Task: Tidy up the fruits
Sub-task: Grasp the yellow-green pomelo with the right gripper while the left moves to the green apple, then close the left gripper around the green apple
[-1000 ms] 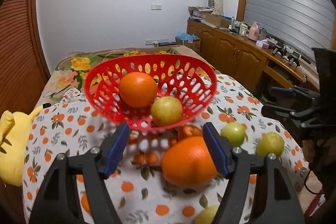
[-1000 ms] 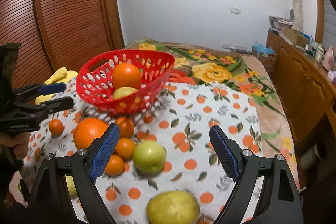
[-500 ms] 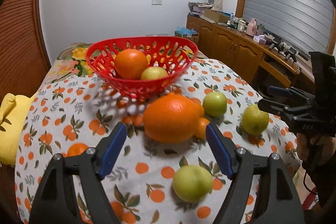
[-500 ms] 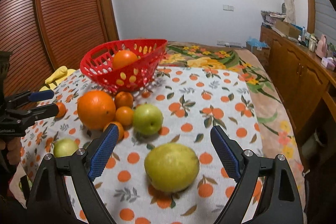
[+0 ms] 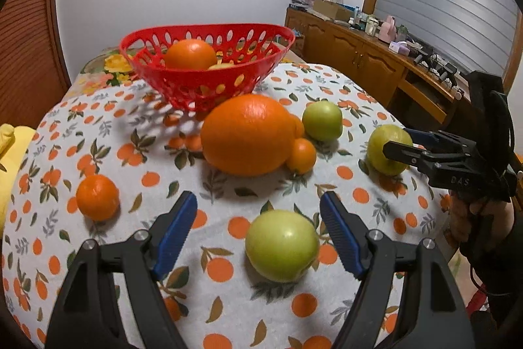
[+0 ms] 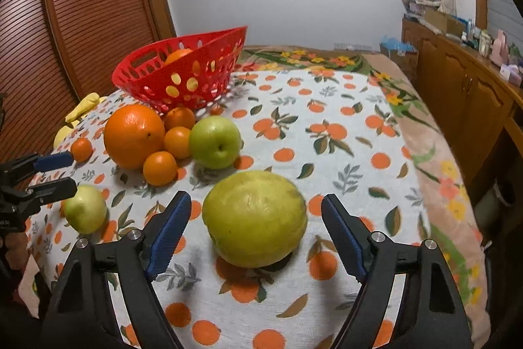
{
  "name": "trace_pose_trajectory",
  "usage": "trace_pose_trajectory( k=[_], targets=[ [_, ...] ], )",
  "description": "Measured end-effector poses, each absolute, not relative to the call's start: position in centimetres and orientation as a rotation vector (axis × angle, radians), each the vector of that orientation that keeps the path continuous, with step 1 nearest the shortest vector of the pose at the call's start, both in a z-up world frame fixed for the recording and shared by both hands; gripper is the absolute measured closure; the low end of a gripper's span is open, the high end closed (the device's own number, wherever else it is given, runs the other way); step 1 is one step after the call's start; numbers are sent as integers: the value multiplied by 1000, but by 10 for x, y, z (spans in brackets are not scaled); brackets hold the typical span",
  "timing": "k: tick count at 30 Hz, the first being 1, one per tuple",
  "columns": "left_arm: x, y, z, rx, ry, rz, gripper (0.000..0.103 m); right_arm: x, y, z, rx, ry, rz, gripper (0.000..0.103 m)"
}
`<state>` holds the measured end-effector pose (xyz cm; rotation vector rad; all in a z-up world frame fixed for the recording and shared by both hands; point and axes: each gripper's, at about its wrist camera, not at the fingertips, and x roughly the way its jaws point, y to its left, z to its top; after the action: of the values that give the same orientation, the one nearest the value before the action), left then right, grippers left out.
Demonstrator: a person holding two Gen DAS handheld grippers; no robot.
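Both grippers lower, fruit nearer.

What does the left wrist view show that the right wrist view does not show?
Only the left wrist view: the yellowish fruit beside the orange inside the red basket.

Only the right wrist view: all three small oranges clustered by the big orange, including the hindmost.

Both: the basket, the big orange, the green apples and the large yellow-green fruit.
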<state>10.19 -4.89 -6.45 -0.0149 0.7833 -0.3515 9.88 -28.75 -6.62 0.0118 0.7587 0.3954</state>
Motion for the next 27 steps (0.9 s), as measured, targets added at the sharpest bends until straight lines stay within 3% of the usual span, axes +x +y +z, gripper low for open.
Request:
trace_pose_trajectory(
  k=[8,27],
  targets=[
    [101,-43,-76,-39,806,-357,25,105,-280,-76,13,804,356,32],
    [95,-58,-88,-46,851,-391,25,101,-281,-78,23,788,355,32]
  ],
)
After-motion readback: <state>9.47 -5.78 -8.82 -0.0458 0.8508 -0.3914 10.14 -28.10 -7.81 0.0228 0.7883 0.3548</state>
